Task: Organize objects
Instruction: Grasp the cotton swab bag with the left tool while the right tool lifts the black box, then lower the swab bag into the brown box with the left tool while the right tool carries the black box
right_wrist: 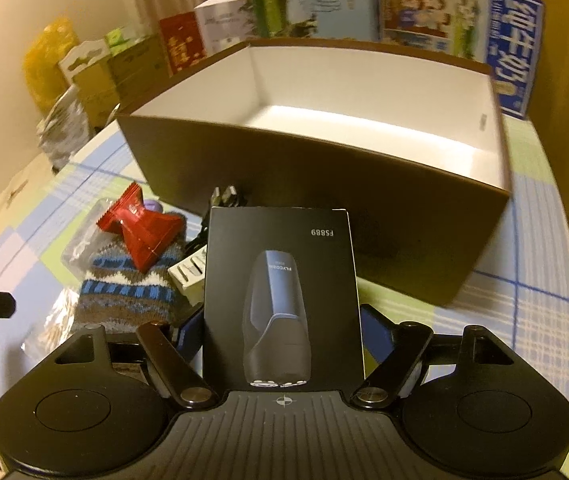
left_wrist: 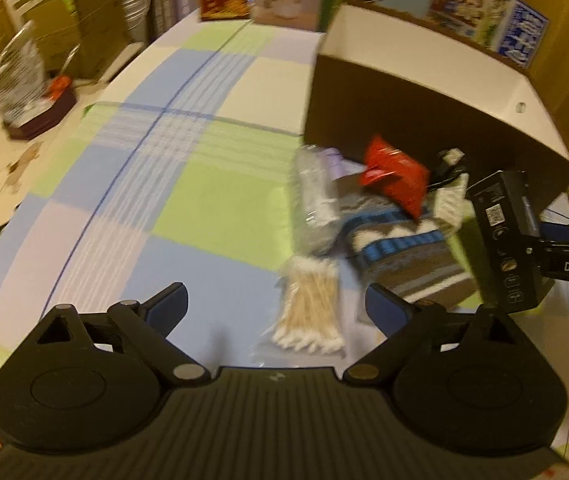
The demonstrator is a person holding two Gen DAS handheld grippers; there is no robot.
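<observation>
Two grippers, one black shaver carton, one open storage box.

Nearest: right gripper (right_wrist: 282,334) clamped on the black shaver carton (right_wrist: 280,292), lifted clear of the checked tablecloth (left_wrist: 204,200); left gripper (left_wrist: 276,304) spread wide, holding nothing. Beyond: one cotton-swab bag (left_wrist: 308,312), one knitted sock (right_wrist: 132,292), one red packet (right_wrist: 140,236). Farthest: brown storage box (right_wrist: 324,184), white inside, nothing in it.

Warm, dim yellowish indoor light colours both views. The left wrist view is smeared by motion blur, while the right is sharper. Fisheye bending curves the desk (left_wrist: 204,208) edges, and corners go black.
</observation>
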